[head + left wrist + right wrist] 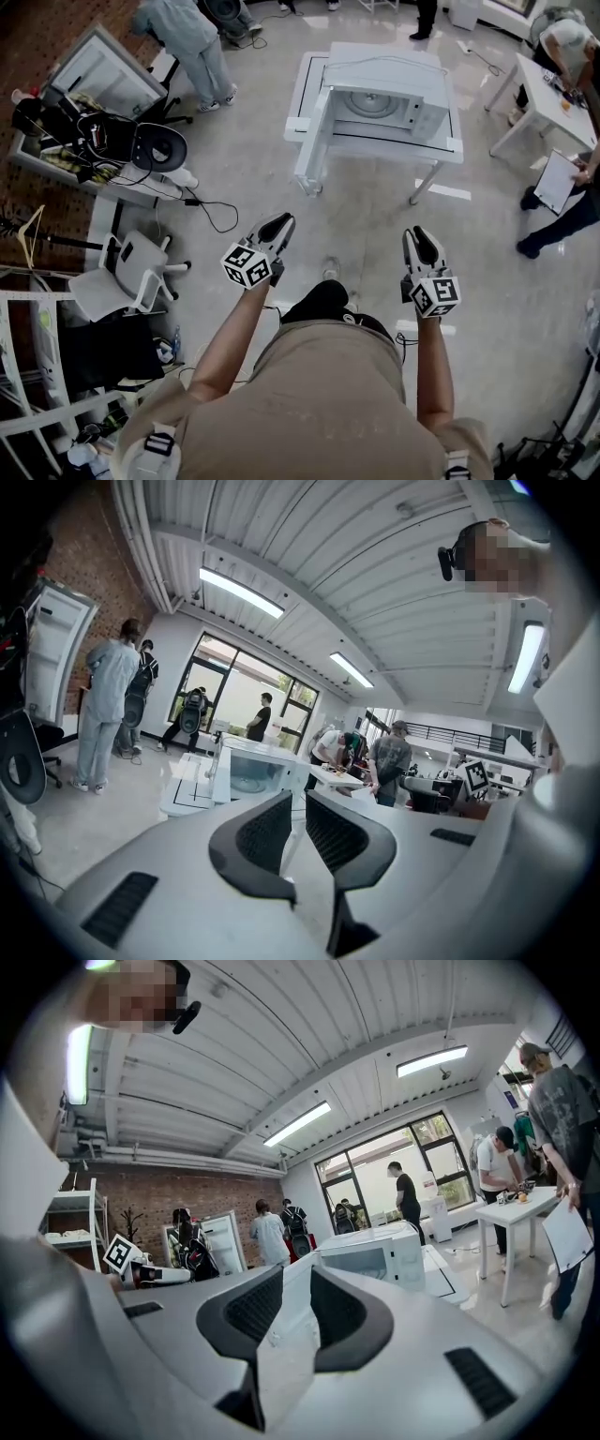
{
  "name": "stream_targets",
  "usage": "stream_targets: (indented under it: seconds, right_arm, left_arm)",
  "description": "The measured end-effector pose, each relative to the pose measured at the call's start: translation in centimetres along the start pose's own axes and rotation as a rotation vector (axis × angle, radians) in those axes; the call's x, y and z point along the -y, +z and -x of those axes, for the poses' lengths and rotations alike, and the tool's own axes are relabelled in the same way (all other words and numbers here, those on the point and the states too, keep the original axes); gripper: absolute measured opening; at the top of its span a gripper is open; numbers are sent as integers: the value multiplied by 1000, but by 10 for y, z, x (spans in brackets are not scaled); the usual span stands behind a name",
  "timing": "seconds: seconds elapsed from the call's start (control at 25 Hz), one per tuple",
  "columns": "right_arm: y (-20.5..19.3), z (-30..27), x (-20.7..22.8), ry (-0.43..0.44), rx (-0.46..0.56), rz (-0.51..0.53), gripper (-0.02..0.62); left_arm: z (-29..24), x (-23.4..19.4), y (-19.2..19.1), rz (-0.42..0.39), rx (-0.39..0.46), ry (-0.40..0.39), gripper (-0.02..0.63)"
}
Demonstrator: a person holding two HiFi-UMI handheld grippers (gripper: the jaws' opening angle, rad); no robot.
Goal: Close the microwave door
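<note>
Jaws of the left gripper (278, 225) and the right gripper (419, 236), low in the frame, stand slightly apart and empty. Well above them, at upper centre, the microwave (389, 98) sits with its door (312, 141) swung out at the left of it, nearer to the left gripper.

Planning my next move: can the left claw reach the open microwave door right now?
Probably not yet. The left claw is well short of the microwave door, which stands swung open. Only bare floor lies between, so stepping closer should do.
</note>
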State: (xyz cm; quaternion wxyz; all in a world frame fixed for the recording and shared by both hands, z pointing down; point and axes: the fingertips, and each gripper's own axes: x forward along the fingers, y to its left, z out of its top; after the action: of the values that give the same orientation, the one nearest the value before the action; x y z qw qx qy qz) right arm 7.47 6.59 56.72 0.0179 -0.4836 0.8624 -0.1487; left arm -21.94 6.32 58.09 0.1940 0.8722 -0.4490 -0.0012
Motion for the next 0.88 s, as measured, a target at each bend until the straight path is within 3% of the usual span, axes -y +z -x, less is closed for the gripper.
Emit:
stream_targets:
  seconds: [0.4,0.88]
  right_arm:
    - [10,-60,-26,29,5,37,97]
    - [19,-109,-23,-33,-1,45,97]
  left_arm:
    - [-18,-61,8,-57,-33,1,60]
    - [-73,-126,-37,-29,-157,-50,112]
